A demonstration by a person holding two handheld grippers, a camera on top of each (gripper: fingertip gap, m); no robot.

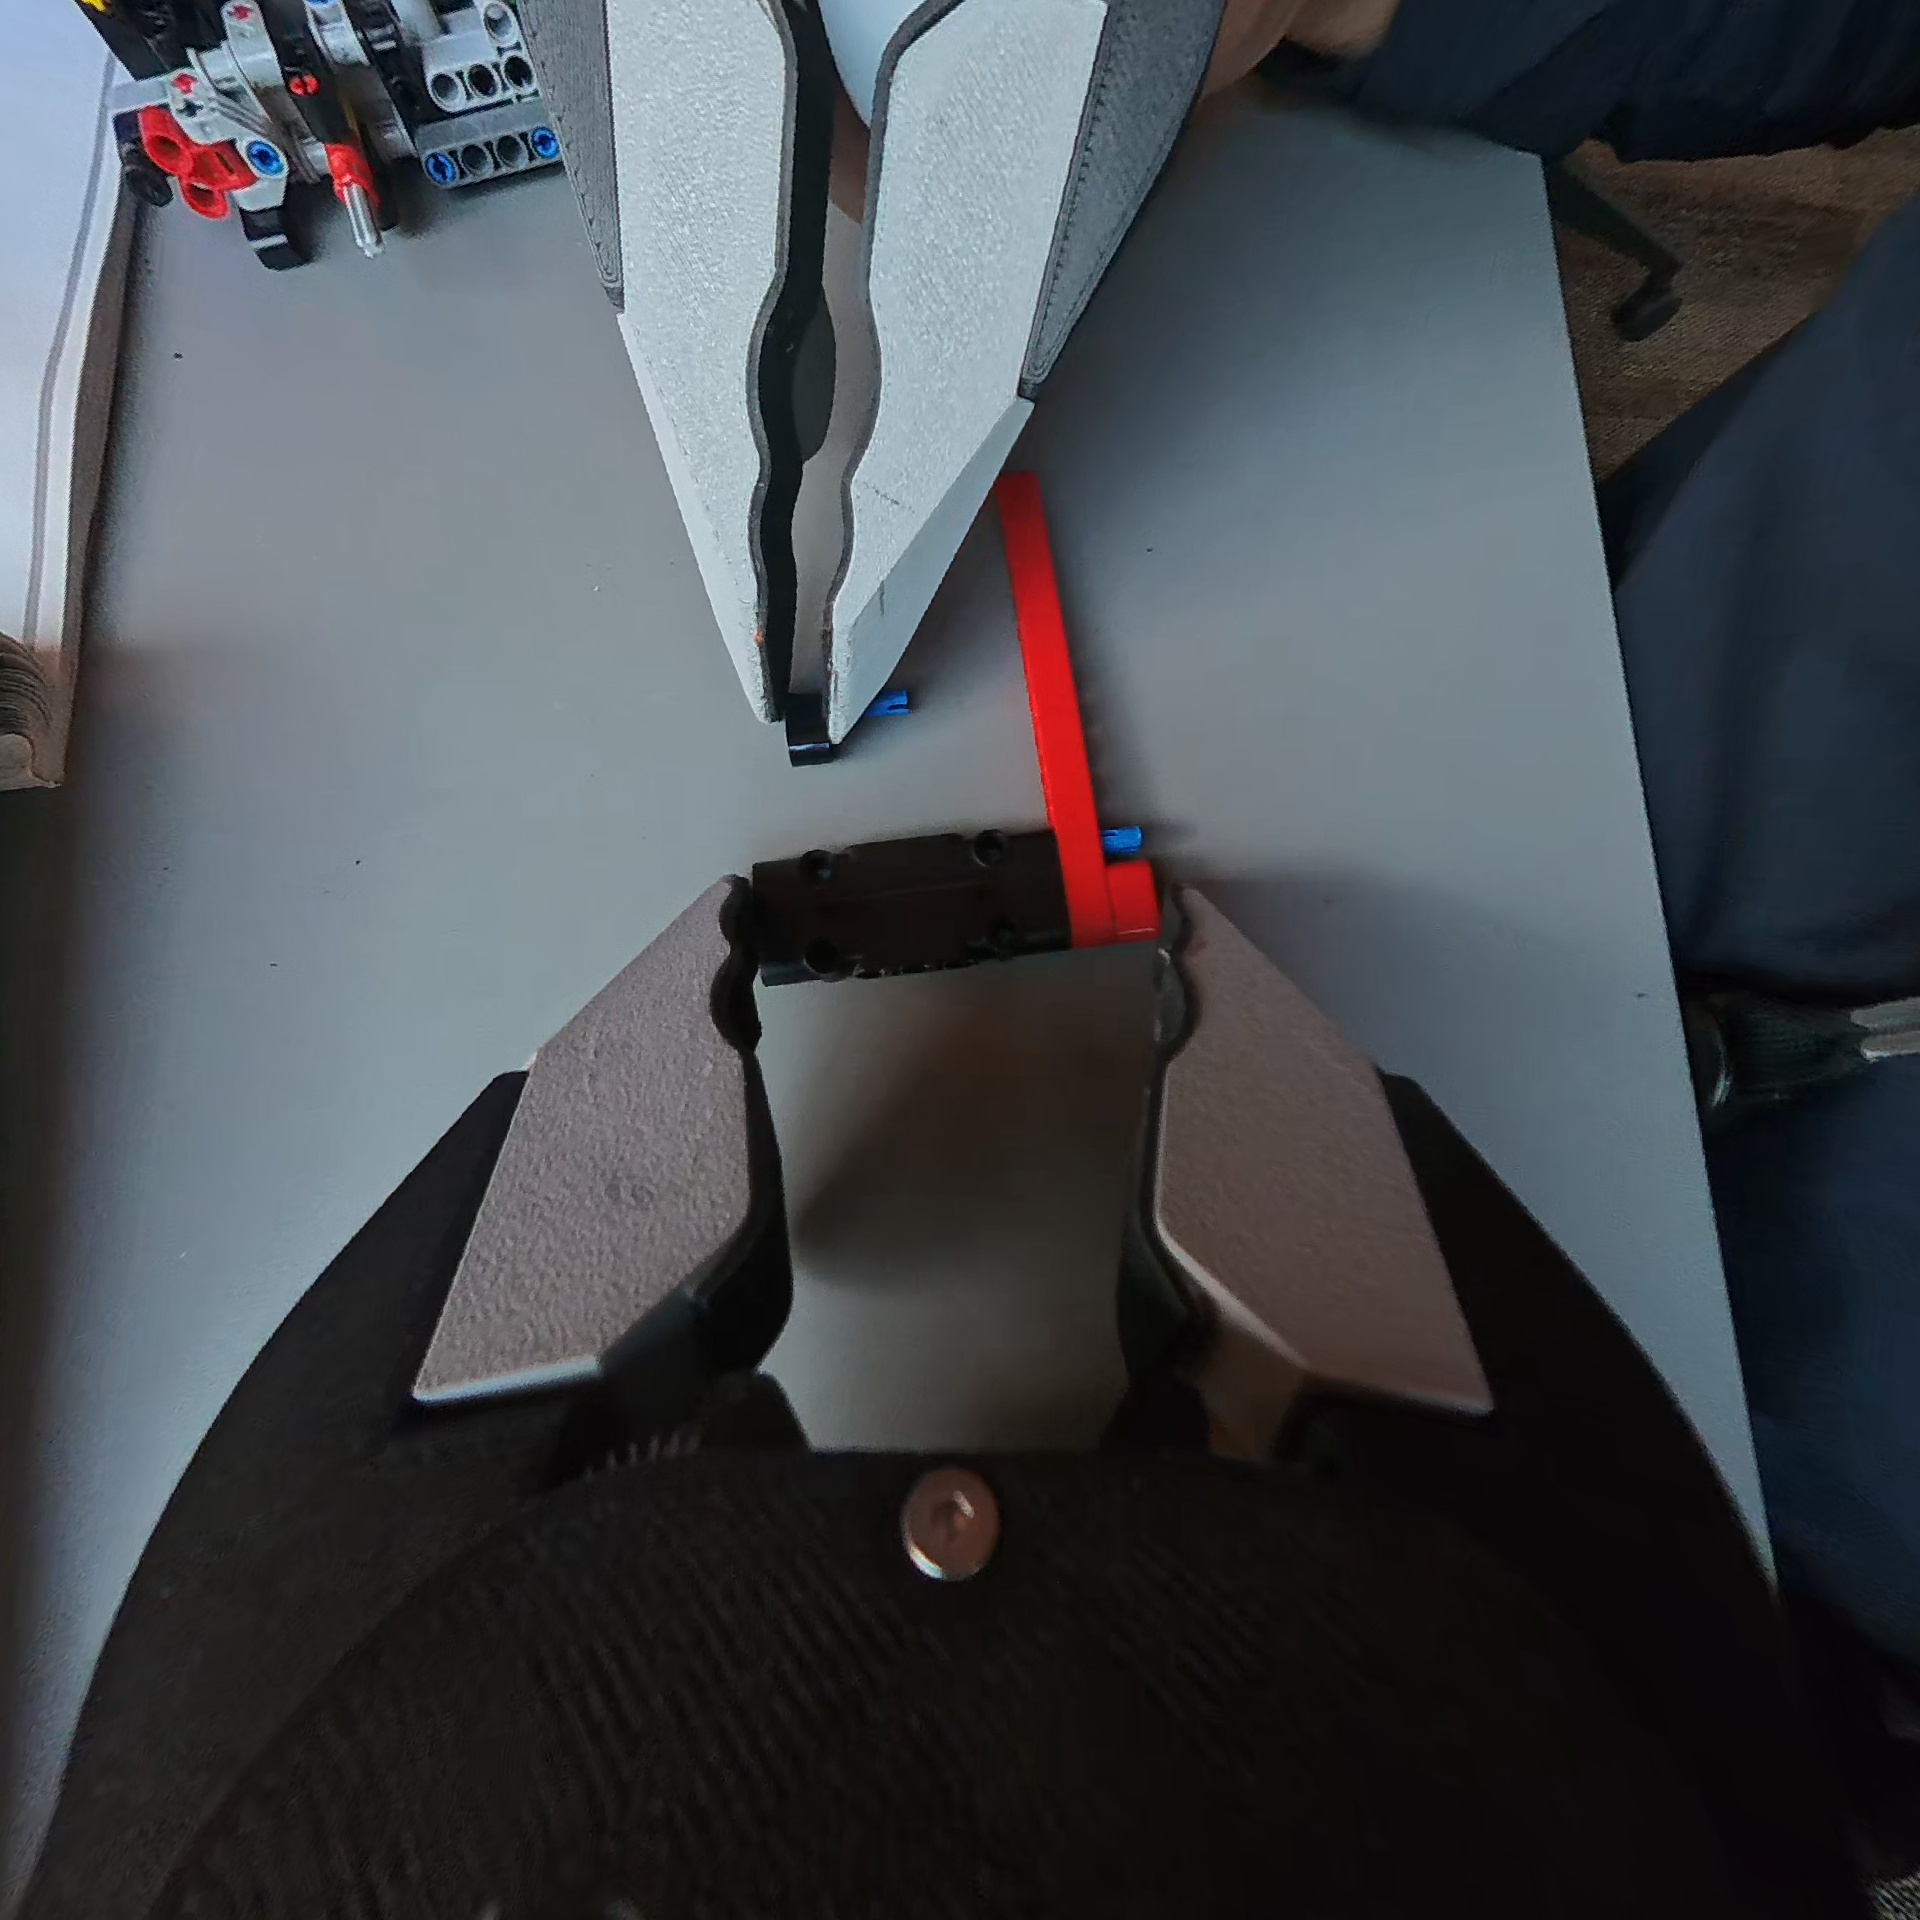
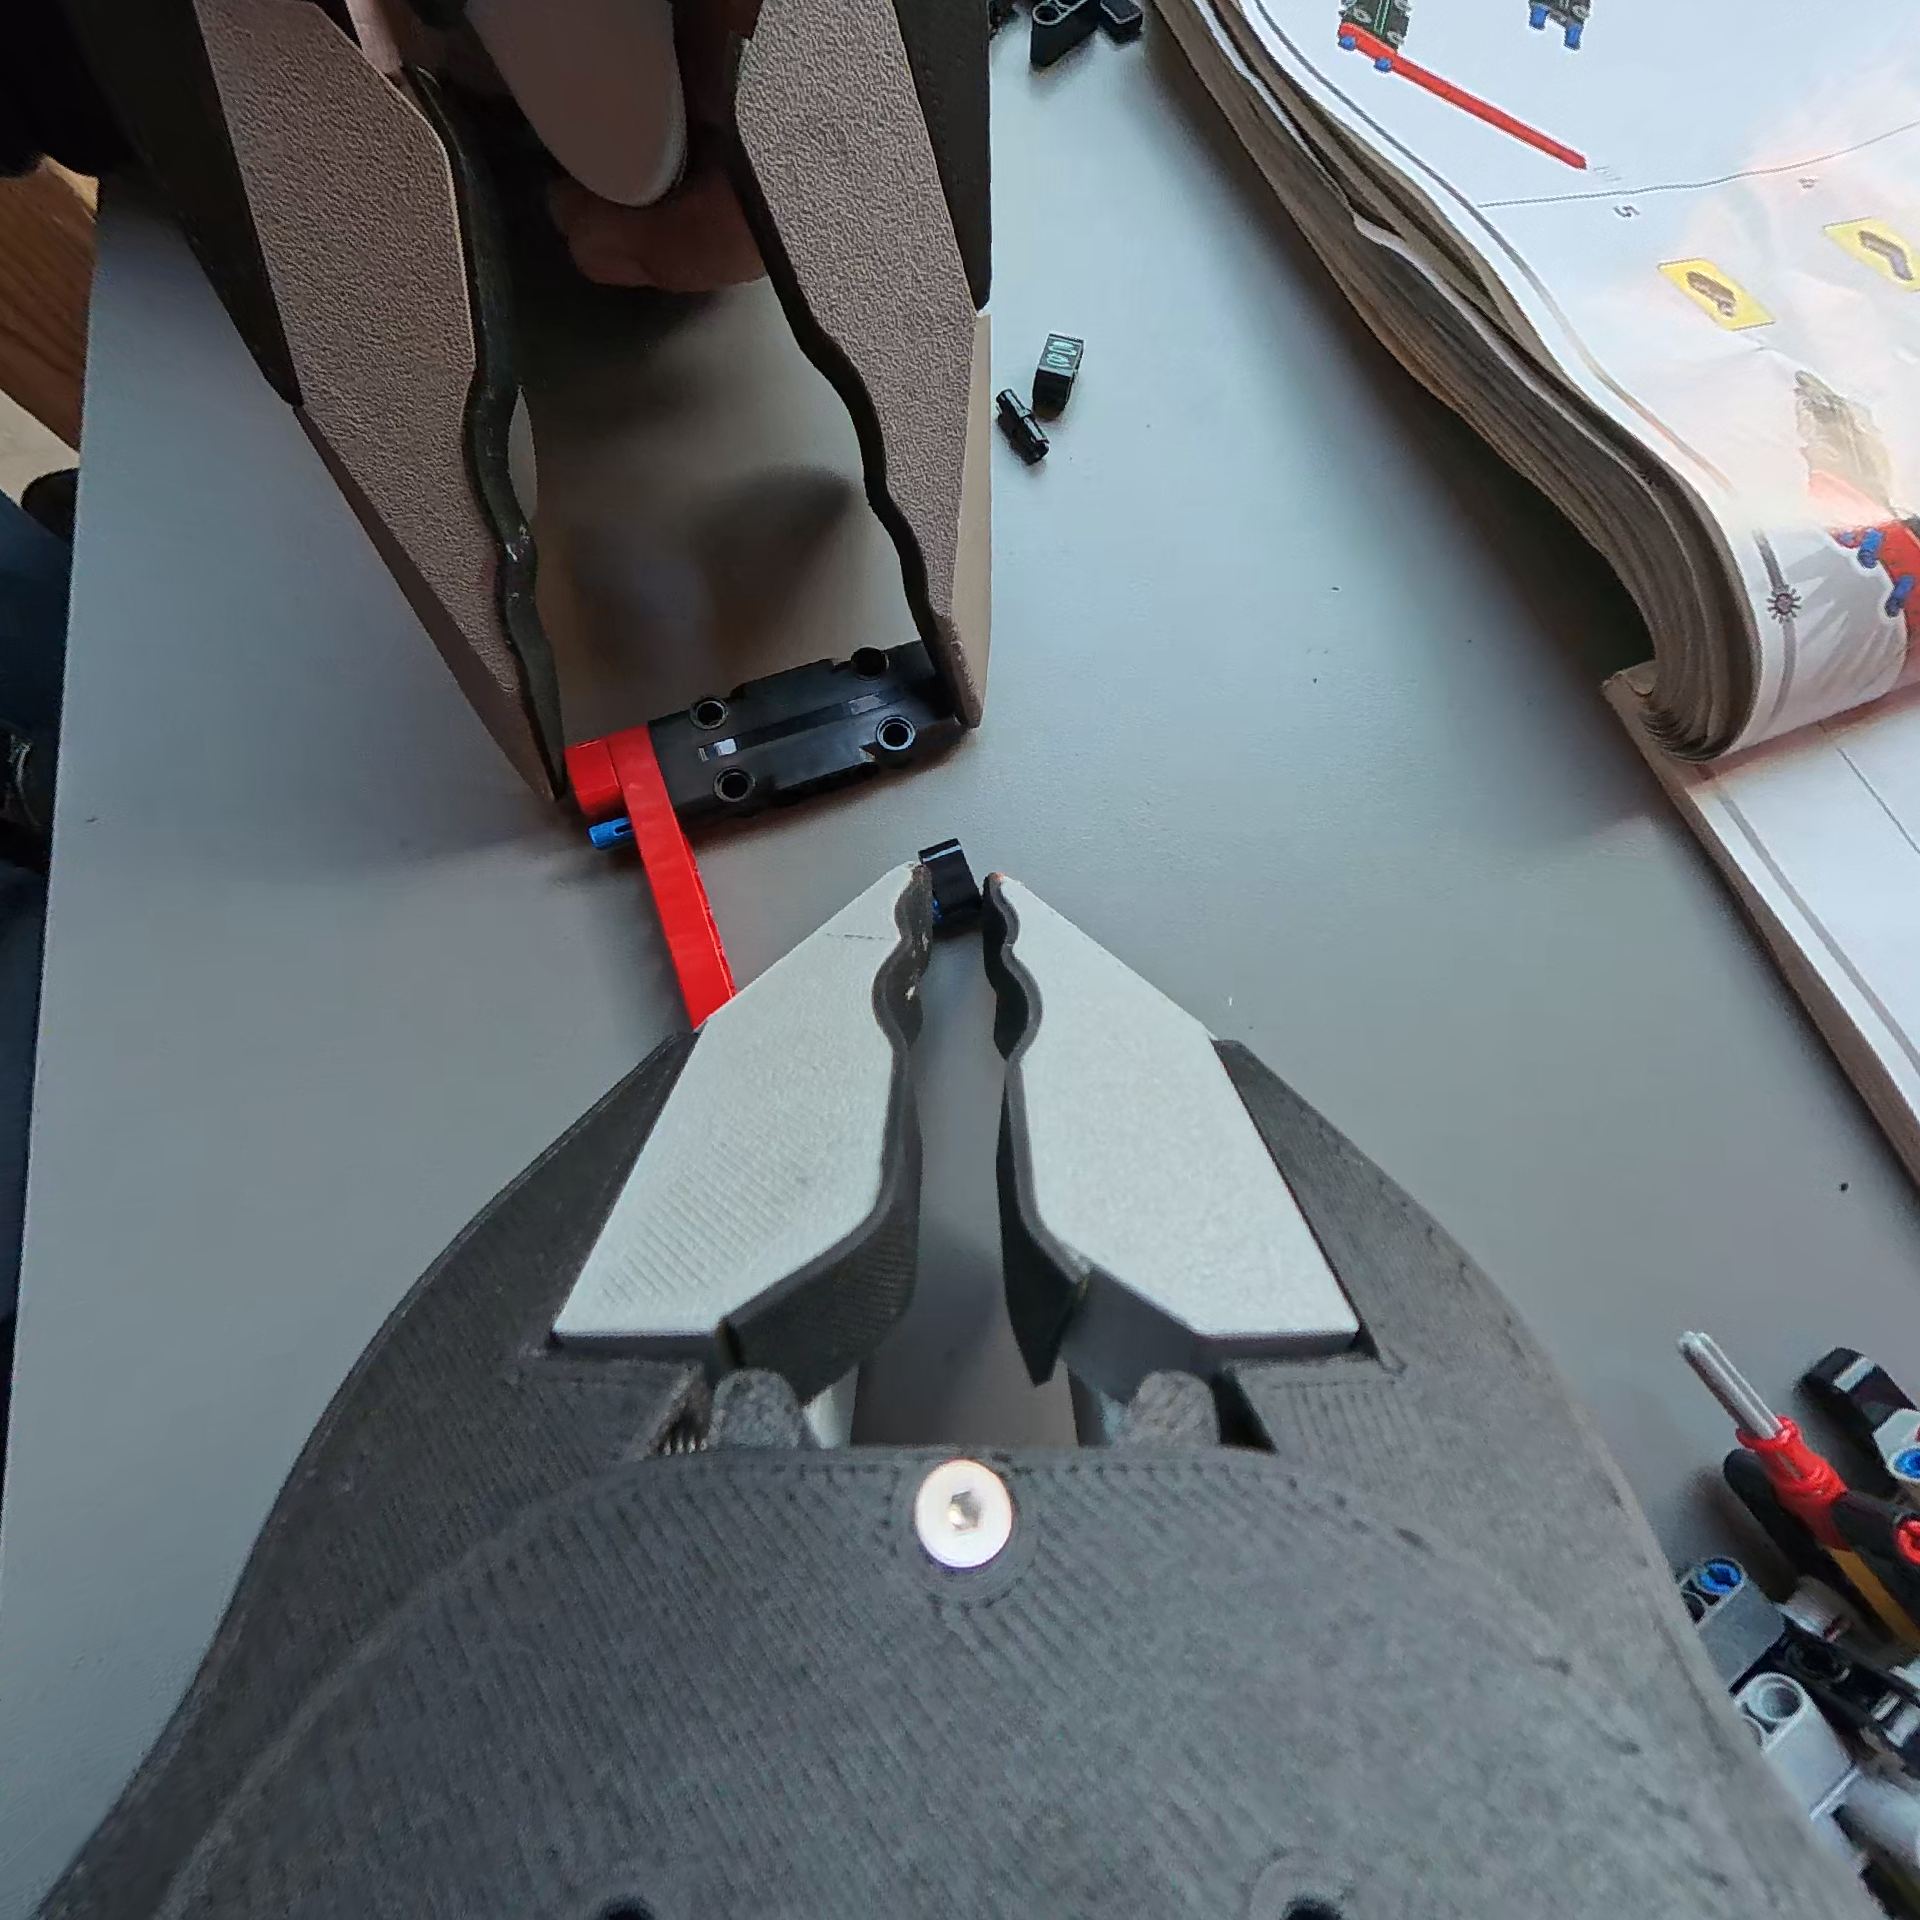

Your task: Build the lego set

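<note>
On the grey table (image 1: 364, 623) lies a black block (image 1: 909, 906) with several round holes. A long red beam (image 1: 1051, 665) and a blue pin (image 1: 1122, 837) are fixed at its right end. My left gripper (image 1: 956, 920) spans this assembly lengthwise: one pad presses the block's bare end, the other the red end. The right wrist view shows the same grip on the block (image 2: 800, 743). My right gripper (image 2: 951, 896) is shut on a small black piece (image 2: 948, 871) with a blue pin through it (image 1: 888, 704). It holds the piece just above the table, a short way from the block.
An open instruction booklet (image 2: 1558, 416) lies at the right. Two small black pieces (image 2: 1044, 395) lie beside it. A partly built model of grey, black and red parts (image 1: 312, 114) stands at the far left. The table's edge (image 1: 1621, 623) and a person's leg are at the right.
</note>
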